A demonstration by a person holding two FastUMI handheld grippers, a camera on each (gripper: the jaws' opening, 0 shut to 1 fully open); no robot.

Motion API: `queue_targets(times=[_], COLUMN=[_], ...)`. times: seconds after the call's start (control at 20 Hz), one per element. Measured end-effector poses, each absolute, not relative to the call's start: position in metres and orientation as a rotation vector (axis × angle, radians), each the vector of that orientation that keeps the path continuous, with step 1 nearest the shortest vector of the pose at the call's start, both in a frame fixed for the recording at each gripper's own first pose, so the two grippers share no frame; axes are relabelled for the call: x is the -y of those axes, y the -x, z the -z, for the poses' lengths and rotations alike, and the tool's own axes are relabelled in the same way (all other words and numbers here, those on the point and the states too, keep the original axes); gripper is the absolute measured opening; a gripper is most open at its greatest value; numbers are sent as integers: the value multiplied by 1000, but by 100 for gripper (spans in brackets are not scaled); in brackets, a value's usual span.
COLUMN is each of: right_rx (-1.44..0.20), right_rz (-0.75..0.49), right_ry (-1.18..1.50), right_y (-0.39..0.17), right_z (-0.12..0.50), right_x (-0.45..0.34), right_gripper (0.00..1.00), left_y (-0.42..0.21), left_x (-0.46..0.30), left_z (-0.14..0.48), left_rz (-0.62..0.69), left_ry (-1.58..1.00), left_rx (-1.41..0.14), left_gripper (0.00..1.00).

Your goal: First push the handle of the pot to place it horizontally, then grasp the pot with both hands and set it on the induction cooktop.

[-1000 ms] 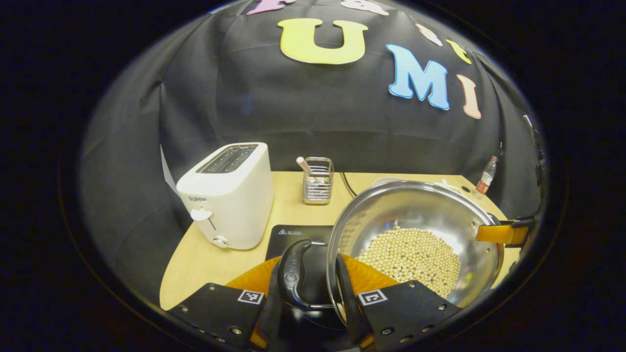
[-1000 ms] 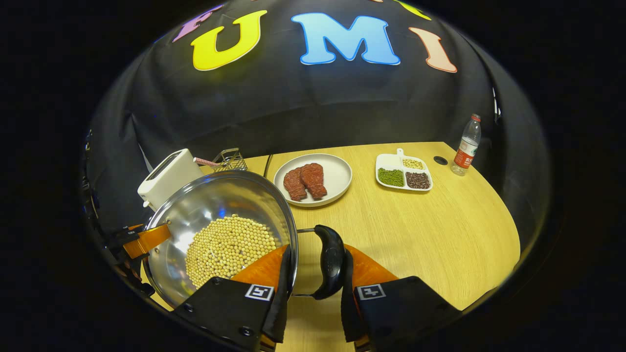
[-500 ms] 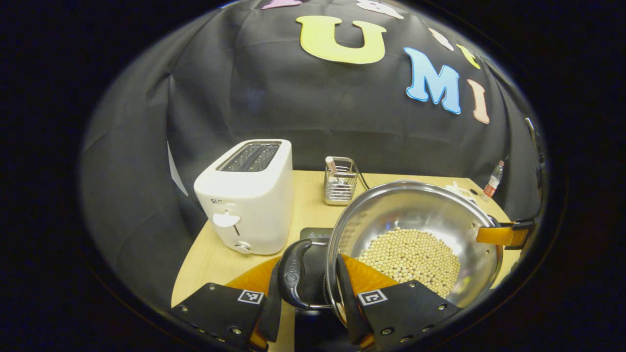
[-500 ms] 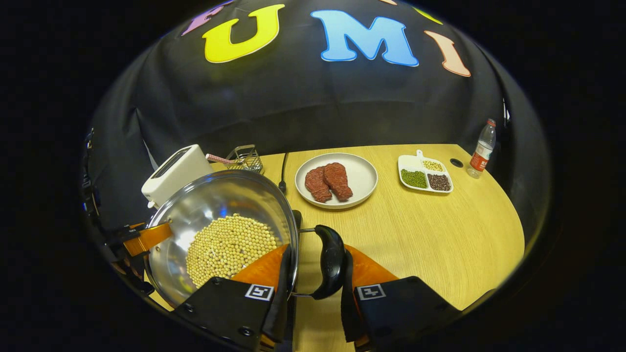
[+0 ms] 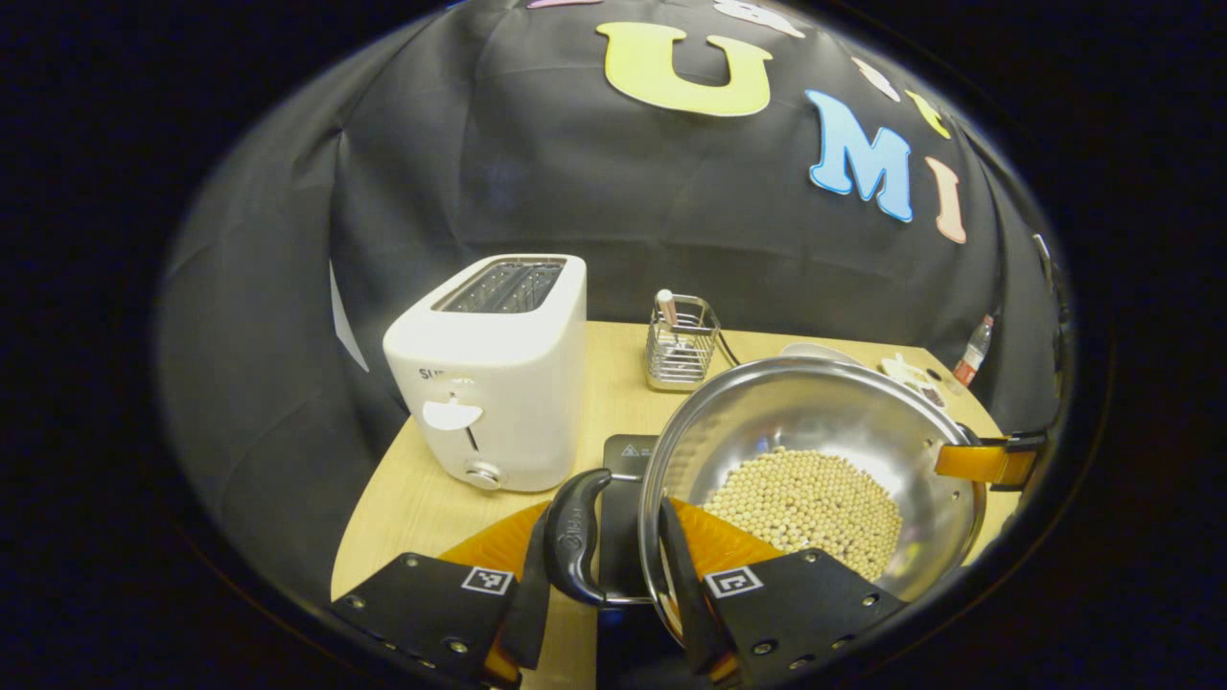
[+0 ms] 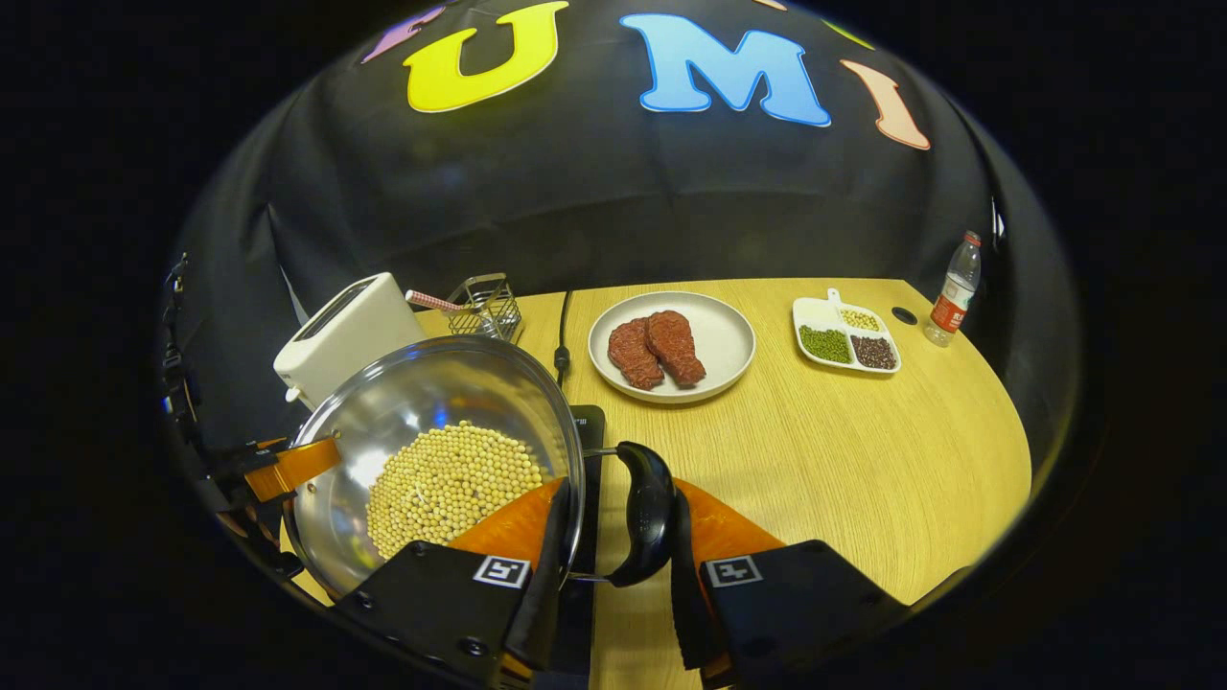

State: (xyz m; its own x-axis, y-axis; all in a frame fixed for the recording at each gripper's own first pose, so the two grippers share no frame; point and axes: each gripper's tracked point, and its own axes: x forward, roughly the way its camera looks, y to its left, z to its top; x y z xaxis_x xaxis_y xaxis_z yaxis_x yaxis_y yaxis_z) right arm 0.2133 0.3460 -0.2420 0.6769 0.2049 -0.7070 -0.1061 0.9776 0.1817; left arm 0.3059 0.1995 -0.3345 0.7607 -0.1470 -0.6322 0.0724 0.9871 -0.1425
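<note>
Polished steel dominates the left gripper view: the pot, holding a bed of pale beans, hangs above a black induction cooktop whose corner shows beneath its rim. The left gripper has its two fingers clamped around the pot's black loop handle, one finger outside the loop and the other against the pot wall. A white toaster stands on the wooden table to the left, with a wire basket behind it (something pink pokes out of the basket). Across the pot, an orange finger of the other gripper sits at the far rim.

In the right gripper view, the right gripper likewise grips tight on the opposite black handle, the pot to its left. Beyond lie a plate with two red meat pieces, a divided dish of beans, and a bottle.
</note>
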Motion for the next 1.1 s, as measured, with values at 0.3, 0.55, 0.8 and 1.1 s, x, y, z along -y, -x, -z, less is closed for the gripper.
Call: queue_targets(times=[0.3,0.55,0.8,1.1], right_rx=[-710,-564,-415,-286], right_rz=[-217,-222,-202,-179], right_ry=[-105,-82,-35,4], right_y=[-212,-209,-195,-164], right_z=[219,173,126,83], right_x=[-343,-310,-252,-172], right_gripper=[100,98,97,93], left_y=[-316,-307,-282,-230], left_x=[-207,-196,-152,-81], left_z=[310,247,177,108], left_rz=[54,11,17,21], left_ry=[53,27,47,74], left_rx=[-594,-460,-323,-211], left_gripper=[82,82,82,80])
